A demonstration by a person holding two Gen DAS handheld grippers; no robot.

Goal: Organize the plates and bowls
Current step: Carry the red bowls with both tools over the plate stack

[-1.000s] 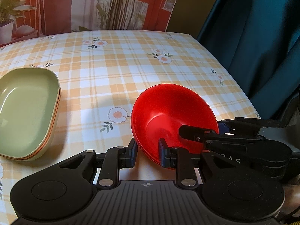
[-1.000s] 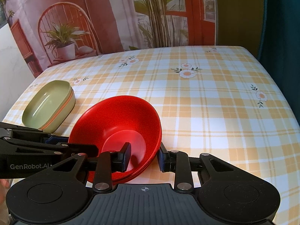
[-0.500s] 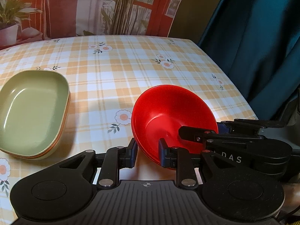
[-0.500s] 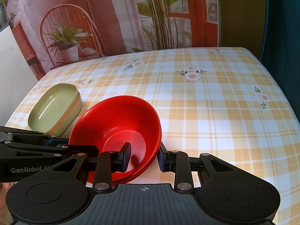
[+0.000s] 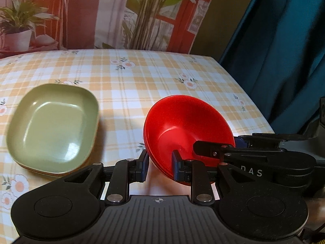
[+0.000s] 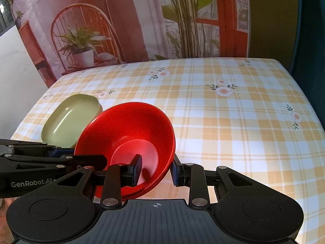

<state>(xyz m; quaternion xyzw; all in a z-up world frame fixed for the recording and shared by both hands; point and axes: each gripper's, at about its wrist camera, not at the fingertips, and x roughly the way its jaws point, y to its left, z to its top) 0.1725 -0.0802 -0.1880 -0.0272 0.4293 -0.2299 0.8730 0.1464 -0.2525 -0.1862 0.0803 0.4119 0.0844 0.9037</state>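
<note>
A stack of red bowls (image 5: 189, 122) hangs tilted above the checked table (image 5: 142, 81), held from both sides. My left gripper (image 5: 160, 165) is shut on the stack's near-left rim, one pad inside and one outside. My right gripper (image 6: 156, 170) is shut on the opposite rim of the red bowls (image 6: 132, 130). Each view shows the other gripper: the right gripper (image 5: 215, 148) reaches in from the right, the left gripper (image 6: 61, 156) from the left. A stack of green rounded-square plates (image 5: 52, 128) over an orange one rests on the table's left; the red bowls partly hide the green plates (image 6: 67, 120).
The table's right edge (image 5: 254, 105) drops off beside a dark teal curtain (image 5: 284, 61). A printed backdrop (image 6: 142, 20) with a chair and plants stands behind the far edge. A white wall (image 6: 14, 81) lies past the left edge.
Both grippers have lifted the red bowl stack and carried it leftward toward the green plates, which now sit nearer the bowls in both views. The grips are unchanged.
</note>
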